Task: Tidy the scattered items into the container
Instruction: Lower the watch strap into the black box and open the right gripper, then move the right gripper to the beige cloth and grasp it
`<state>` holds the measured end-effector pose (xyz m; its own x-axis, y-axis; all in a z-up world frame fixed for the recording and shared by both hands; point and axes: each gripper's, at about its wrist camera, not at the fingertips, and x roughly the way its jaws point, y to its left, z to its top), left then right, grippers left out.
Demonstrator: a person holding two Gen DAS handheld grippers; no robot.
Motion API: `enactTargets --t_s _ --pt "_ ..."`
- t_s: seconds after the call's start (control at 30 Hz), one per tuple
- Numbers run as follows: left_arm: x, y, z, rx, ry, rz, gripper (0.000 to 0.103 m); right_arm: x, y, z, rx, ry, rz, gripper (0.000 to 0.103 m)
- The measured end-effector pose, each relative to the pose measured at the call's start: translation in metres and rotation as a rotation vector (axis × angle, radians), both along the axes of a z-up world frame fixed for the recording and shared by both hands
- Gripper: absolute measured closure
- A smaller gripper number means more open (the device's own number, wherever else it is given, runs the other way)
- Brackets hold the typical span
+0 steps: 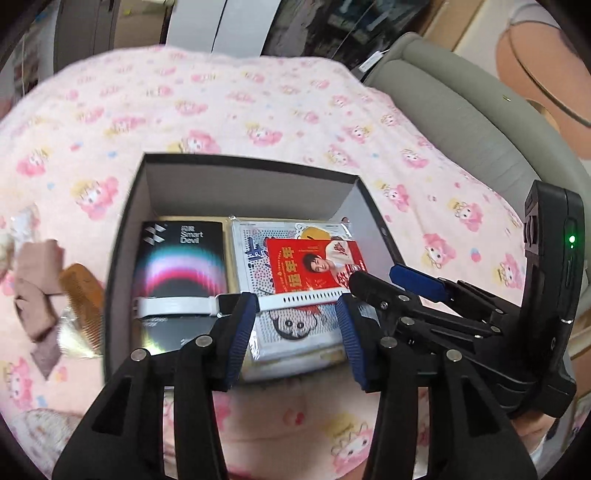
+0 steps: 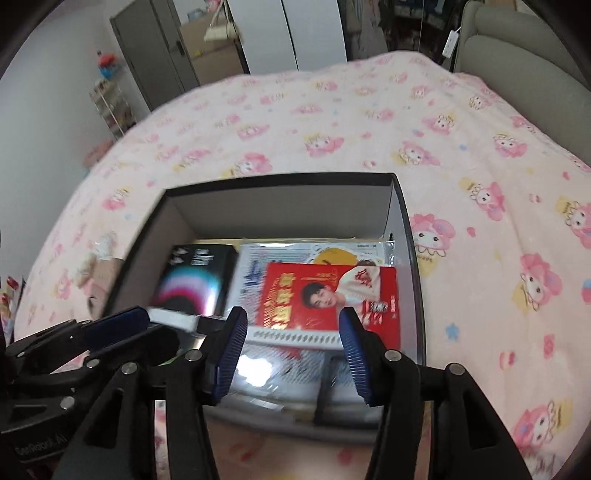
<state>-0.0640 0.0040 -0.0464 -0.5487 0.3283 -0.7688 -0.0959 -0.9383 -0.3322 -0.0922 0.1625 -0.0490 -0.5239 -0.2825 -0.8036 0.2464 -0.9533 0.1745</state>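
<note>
A pink blanket (image 2: 369, 122) printed with cartoon figures covered the bed. Beside it, on the right, stood a grey padded headboard (image 1: 454, 122), with a white power strip (image 2: 450, 42) hanging near its top corner. Beyond the far edge of the bed were white panels (image 2: 295, 33) leaning upright, a grey cabinet (image 2: 155, 55) with a cardboard box (image 2: 214, 48) next to it, and a small wire shelf (image 2: 110, 107) against the white wall (image 2: 44, 129). A colourful toy (image 2: 107, 62) sat above the shelf, too blurred to identify further.
</note>
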Motion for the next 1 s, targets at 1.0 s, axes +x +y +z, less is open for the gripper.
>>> enactTargets --t_s 1.0 --pt "0.119 -0.158 0.038 -0.042 0.097 0.183 0.056 0.086 -0.172 0.048 0.044 0.119 0.271 0.055"
